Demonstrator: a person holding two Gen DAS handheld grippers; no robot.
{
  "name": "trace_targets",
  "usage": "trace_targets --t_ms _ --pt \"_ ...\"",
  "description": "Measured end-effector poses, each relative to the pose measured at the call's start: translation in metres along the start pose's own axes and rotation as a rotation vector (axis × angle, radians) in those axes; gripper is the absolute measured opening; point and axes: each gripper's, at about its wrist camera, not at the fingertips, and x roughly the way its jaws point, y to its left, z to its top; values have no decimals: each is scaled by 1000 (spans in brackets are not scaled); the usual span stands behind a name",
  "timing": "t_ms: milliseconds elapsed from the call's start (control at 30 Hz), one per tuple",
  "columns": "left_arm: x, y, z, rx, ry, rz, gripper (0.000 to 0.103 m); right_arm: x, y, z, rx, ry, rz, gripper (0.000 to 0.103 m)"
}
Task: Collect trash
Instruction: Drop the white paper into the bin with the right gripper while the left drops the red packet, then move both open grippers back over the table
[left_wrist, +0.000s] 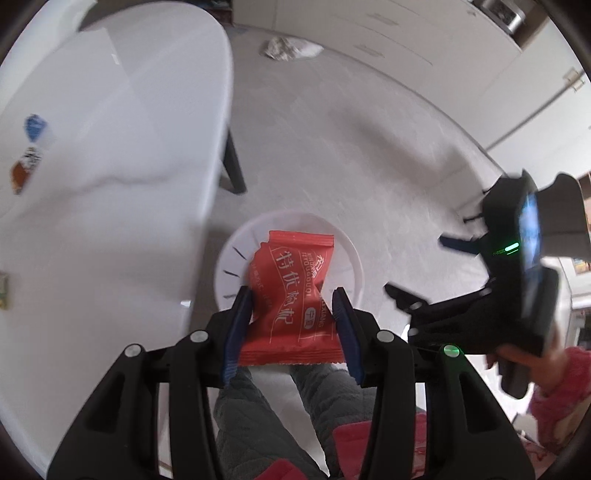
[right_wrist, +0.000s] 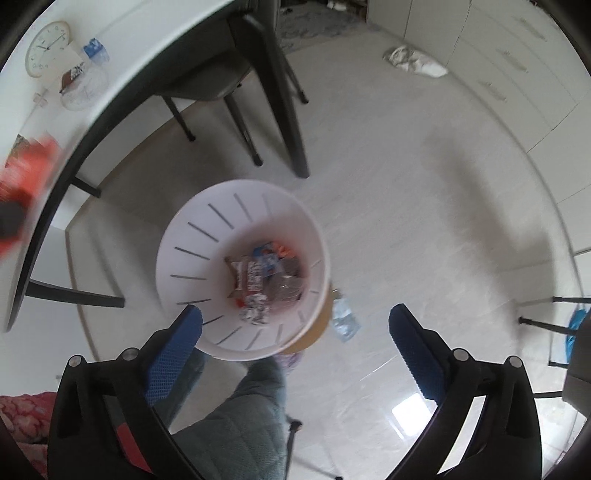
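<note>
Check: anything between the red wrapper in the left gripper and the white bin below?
Nothing visible. The red wrapper, pinched in the left gripper, hangs directly over the white bin; its mouth is open.

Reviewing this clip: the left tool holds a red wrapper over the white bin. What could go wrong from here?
1. The red wrapper hangs over the near side of the white bin, not its middle; released there, the light packet might drift past the rim onto the floor.
2. The left tool and the open right tool are both over the bin and close together, so they might bump.
3. A plastic bottle lies beside the bin and could be overlooked.
</note>
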Motion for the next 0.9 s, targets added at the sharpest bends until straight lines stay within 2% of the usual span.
trace_targets --t_ms 33,100,200,233,267,433,600,900 --pt "4 -3 0 4 12 -2 46 -4 -4 0 6 -5 -1 100" --pt "10 -6 -1 7 33 -4 56 -7 -10 -1 21 -12 2 100" --pt "1 -10 -2 5 3 -7 73 -10 -15 1 30 -19 0 100" --pt "-2 -10 -2 7 -3 -2 84 -10 -16 2 32 -22 1 100" --pt "-6 -11 -1 6 -8 8 90 -10 -17 3 36 -23 4 100" --pt "-29 -4 1 -21 -48 6 95 -15 -18 7 61 -39 21 100" --pt "-47 4 4 -66 -96 -4 95 -23 -13 12 53 -56 17 100" --pt "-82 38 -2 -128 -180 41 95 -54 21 42 8 -118 38 100"
